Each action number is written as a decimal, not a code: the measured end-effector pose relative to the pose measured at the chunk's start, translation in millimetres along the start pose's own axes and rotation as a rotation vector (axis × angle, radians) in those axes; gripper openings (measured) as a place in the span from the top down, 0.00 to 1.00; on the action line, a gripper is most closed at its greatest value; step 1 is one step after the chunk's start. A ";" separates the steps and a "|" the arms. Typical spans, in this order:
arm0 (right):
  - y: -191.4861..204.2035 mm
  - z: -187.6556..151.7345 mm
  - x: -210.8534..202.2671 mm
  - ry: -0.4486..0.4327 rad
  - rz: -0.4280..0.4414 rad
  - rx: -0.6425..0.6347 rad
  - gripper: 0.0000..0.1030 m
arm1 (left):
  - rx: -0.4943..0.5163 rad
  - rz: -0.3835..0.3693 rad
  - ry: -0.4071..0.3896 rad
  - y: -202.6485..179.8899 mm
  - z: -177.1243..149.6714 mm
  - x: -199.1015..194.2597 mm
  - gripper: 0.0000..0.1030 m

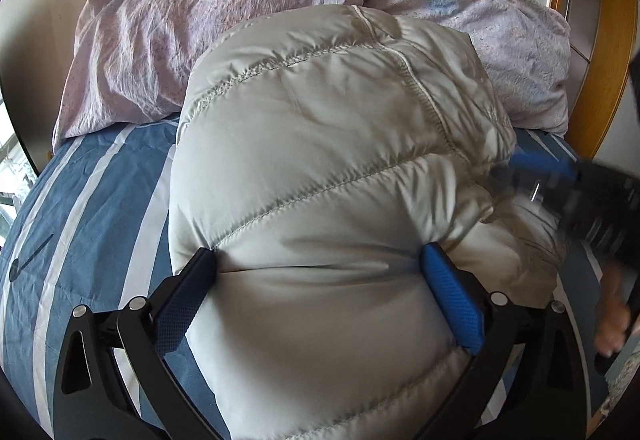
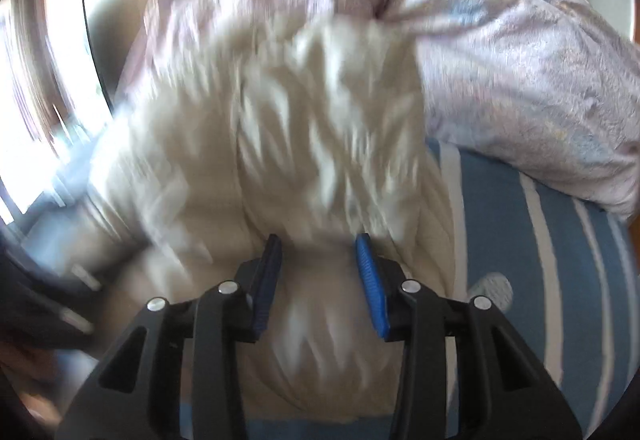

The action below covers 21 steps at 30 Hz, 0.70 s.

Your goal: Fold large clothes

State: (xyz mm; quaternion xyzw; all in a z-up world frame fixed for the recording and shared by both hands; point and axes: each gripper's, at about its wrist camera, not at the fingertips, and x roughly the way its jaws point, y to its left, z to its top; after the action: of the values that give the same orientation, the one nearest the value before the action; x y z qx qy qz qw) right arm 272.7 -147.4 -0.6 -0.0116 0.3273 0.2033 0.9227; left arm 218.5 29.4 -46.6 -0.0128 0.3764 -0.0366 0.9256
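Left of the left tool (image 1: 320, 300) lies the blue-and-white striped bedsheet (image 1: 80, 208), bare there, with a crumpled lilac duvet (image 1: 200, 20) heaped beyond it at the head of the bed. Between that tool's fingers bulges the pale grey down jacket (image 1: 320, 160), folded into a thick bundle on the sheet directly ahead. The fingers are spread as wide as the bundle, flanking a quilted roll; whether the pads still squeeze it I cannot tell, though the spread suggests a release so the fold can settle. To the right of this tool, at the jacket's far edge, the right tool (image 2: 320, 280) comes in, blurred in both views. Its fingers stand much narrower and pinch a bunched ridge of jacket fabric between the pads, probably to tuck that side under or hold the fold steady. Right of it, striped sheet shows again, and the wooden bed frame (image 1: 600, 80).
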 end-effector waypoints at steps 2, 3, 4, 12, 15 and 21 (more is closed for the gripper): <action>-3.9 25.8 1.3 -0.048 -0.012 0.044 0.58 | -0.001 0.001 0.004 -0.4 0.6 -0.3 0.01; -5.5 33.6 6.4 -0.050 -0.019 0.057 0.58 | -0.001 0.003 0.004 -0.7 0.4 -0.3 0.01; -8.0 43.2 15.7 -0.044 -0.035 0.079 0.58 | -0.001 0.005 0.004 -0.9 0.2 -0.4 0.01; -20.4 63.0 74.0 0.057 -0.097 0.125 0.53 | 0.001 0.013 -0.005 -2.1 0.3 -0.8 0.01; -25.1 54.3 90.5 0.093 -0.108 0.121 0.50 | 0.016 0.018 -0.017 -5.2 0.8 -1.9 0.01; -46.2 42.3 112.5 0.123 -0.073 0.189 0.43 | 0.040 0.033 -0.031 -12.5 3.8 -2.1 0.01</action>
State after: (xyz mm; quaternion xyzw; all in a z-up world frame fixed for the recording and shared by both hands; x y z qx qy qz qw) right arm 394.8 -141.8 -41.0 0.0510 0.4001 0.1369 0.9047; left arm 218.9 17.0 -41.8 0.0116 0.3613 -0.0285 0.9319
